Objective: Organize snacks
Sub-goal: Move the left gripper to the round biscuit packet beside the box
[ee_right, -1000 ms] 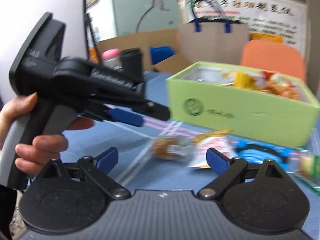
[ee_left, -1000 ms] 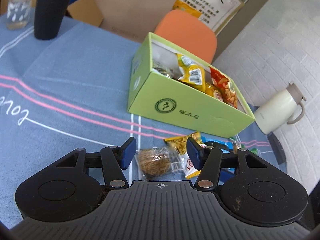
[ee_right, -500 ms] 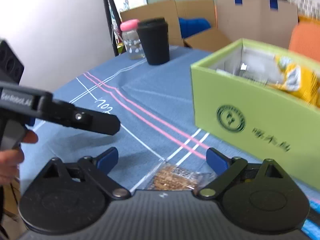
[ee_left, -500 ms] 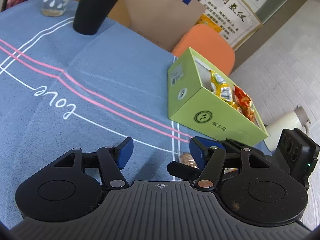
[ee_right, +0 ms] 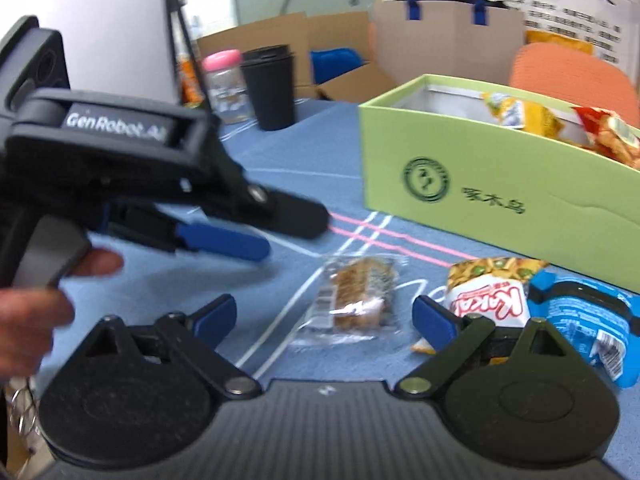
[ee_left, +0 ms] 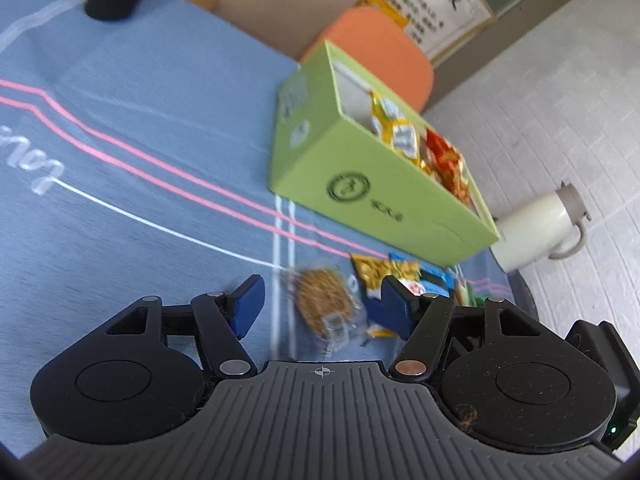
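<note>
A clear-wrapped brown cake snack (ee_left: 324, 306) (ee_right: 358, 298) lies on the blue tablecloth, between the open jaws of both grippers. My left gripper (ee_left: 322, 306) is open just above it; it also shows from the side in the right wrist view (ee_right: 256, 236). My right gripper (ee_right: 324, 318) is open and empty, close to the same snack. A yellow-and-white chip bag (ee_right: 490, 290) (ee_left: 384, 270) and a blue packet (ee_right: 588, 320) lie to the right. The green box (ee_left: 384, 196) (ee_right: 500, 196) behind holds yellow and red snack bags.
A black cup (ee_right: 270, 88) and a pink-lidded jar (ee_right: 226, 84) stand at the table's far left. A white thermos jug (ee_left: 540, 228) stands on the floor to the right. An orange chair (ee_left: 380, 52) and cardboard boxes (ee_right: 280, 44) stand behind the table.
Both grippers have swung back toward the cake snack, which is again between the jaws in both views. Both stay open.
</note>
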